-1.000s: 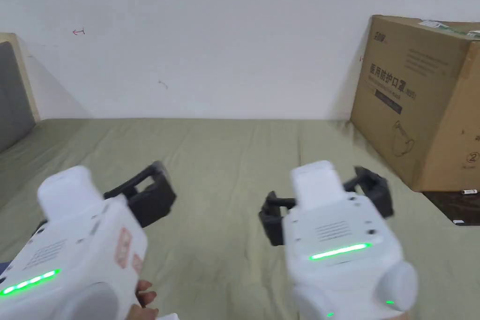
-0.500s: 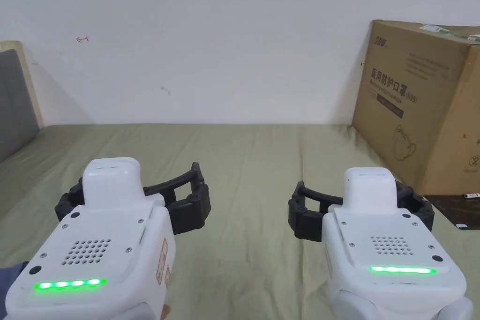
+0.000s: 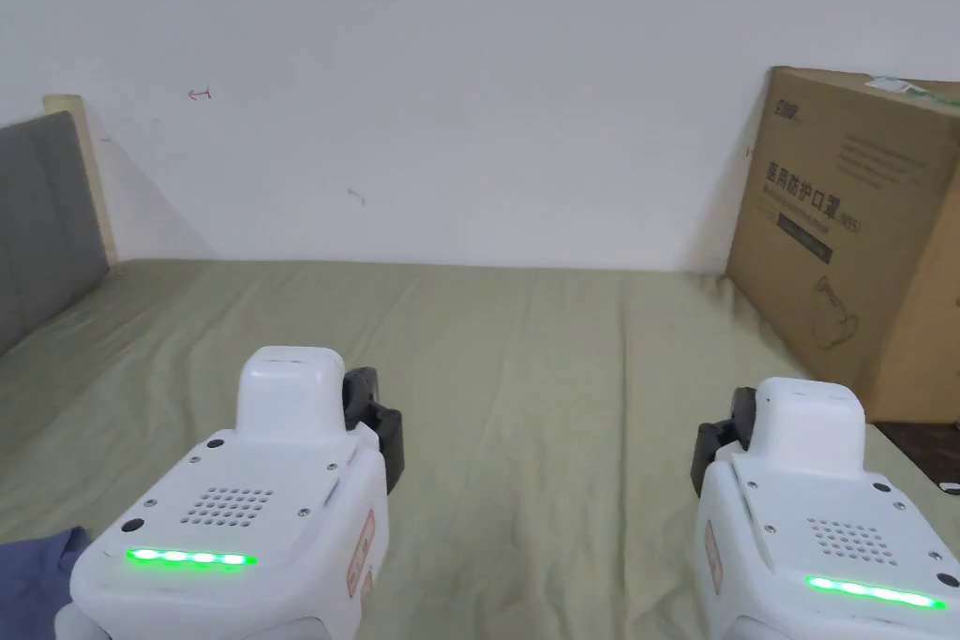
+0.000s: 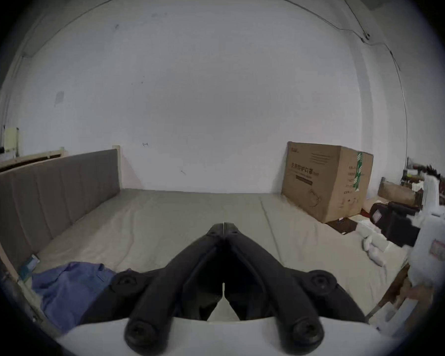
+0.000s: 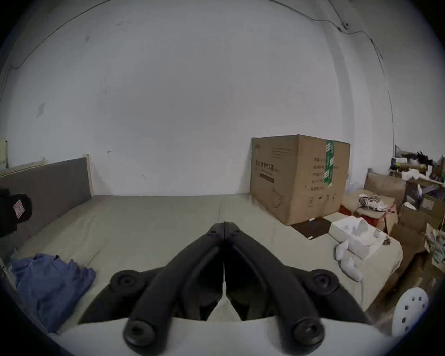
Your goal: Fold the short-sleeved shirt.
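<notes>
One blue shirt point(image 5: 50, 284) lies crumpled at the bed's point(image 3: 525, 370) near-left edge, unfolded, untouched. Left gripper point(image 4: 224, 226) and right gripper point(image 5: 224, 225) hover over the bare sheet, jaws closed together, empty. Step: not yet started. Next: open, reach left, grab shirt, spread flat.

The bed point(image 3: 525, 342) serves as landmark. Headboard point(image 4: 49, 189) stands at its left end, wall point(image 3: 469, 89) behind it. Cardboard box point(image 3: 853, 239) sits on its far right corner. Shirt point(image 4: 67, 284) lies crumpled on its near left edge, well apart from the box.
</notes>
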A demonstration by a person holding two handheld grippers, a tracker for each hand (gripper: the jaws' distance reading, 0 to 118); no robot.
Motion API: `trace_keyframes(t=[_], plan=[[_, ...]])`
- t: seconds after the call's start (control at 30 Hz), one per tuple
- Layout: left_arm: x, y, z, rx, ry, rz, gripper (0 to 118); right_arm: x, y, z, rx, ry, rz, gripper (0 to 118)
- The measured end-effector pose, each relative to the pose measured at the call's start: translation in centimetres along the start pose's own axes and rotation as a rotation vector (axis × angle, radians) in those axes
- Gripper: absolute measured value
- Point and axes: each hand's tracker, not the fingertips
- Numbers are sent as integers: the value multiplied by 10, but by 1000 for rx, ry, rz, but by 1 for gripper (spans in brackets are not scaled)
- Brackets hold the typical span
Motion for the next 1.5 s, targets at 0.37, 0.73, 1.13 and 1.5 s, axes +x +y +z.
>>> trace_keyframes(t=[0.37,0.73,1.13,1.5], plan=[[-12,9,7,11,47,-25,0,-36,12,-1,-13,138,16,0],[-126,31,84,40,436,19,0,-174,22,-2,-37,547,70,0],[-206,4,120,-86,667,110,0,-281,-4,20,-124,813,144,0],[-262,-130,-19,-613,425,335,113,-279,-46,-28,-316,739,164,0]])
